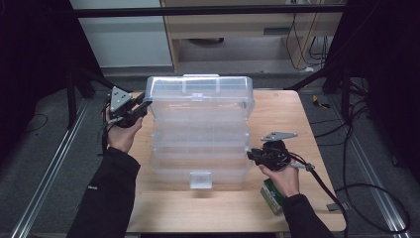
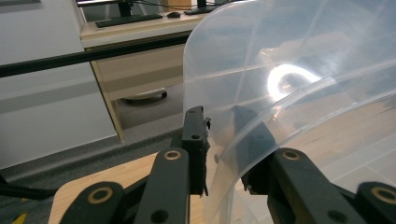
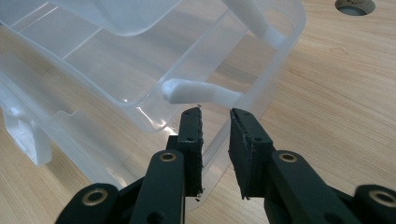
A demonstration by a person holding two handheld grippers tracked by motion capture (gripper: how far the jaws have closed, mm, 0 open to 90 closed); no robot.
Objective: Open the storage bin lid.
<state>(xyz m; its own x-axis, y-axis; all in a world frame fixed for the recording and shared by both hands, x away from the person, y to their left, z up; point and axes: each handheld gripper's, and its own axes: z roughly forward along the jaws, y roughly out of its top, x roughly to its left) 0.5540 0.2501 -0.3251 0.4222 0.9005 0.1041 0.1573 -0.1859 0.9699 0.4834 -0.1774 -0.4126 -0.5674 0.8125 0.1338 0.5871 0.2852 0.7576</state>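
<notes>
Clear tiered plastic organizer box (image 1: 200,134) sits mid-table (image 1: 292,114), lid raised at the far end. Left gripper (image 1: 143,105) is at the lid's (image 2: 280,70) far-left corner, jaws straddling the lid's edge with the clear wall between them; can't tell if the pads actually press it. Right gripper (image 3: 215,116) is at the box's near-right side, jaws narrowly apart over the clear rim (image 3: 261,100), contact not discernible; green carton (image 1: 272,196) lies under that hand (image 1: 282,178).

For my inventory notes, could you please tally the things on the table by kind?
Clear plastic organiser box: 1
Green carton: 1
Hand-held grippers: 2, left gripper and right gripper
Total: 4
</notes>
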